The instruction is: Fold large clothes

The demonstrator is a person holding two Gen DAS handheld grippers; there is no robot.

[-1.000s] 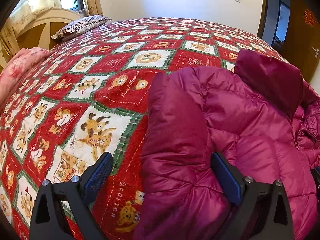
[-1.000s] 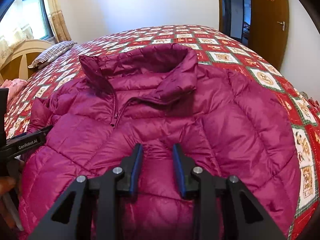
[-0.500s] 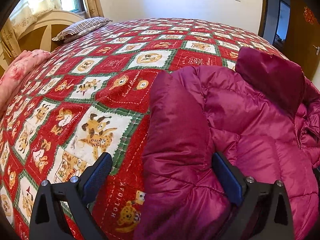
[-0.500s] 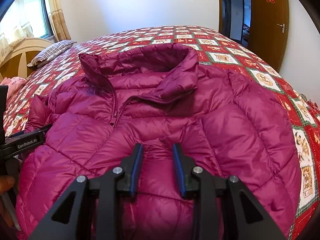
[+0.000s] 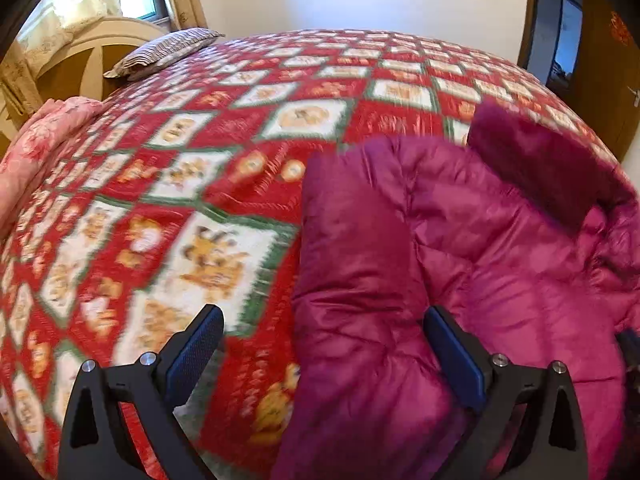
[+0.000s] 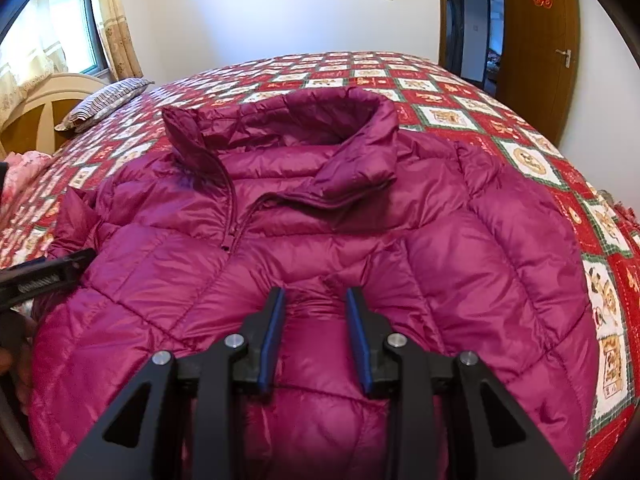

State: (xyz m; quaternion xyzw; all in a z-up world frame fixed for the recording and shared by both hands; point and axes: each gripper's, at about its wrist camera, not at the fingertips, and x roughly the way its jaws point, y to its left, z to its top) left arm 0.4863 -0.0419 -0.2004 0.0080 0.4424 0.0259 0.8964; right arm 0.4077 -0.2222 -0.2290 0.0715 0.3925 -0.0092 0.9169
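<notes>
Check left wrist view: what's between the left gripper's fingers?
The jacket's folded sleeve edge and a strip of quilt, jaws wide.

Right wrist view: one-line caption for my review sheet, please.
Right claw opening over a puffed fold of the magenta jacket, spread collar-up on the red quilt.

L hand-held gripper (image 5: 322,334) jaws wide; R hand-held gripper (image 6: 316,312) jaws opening.
</notes>
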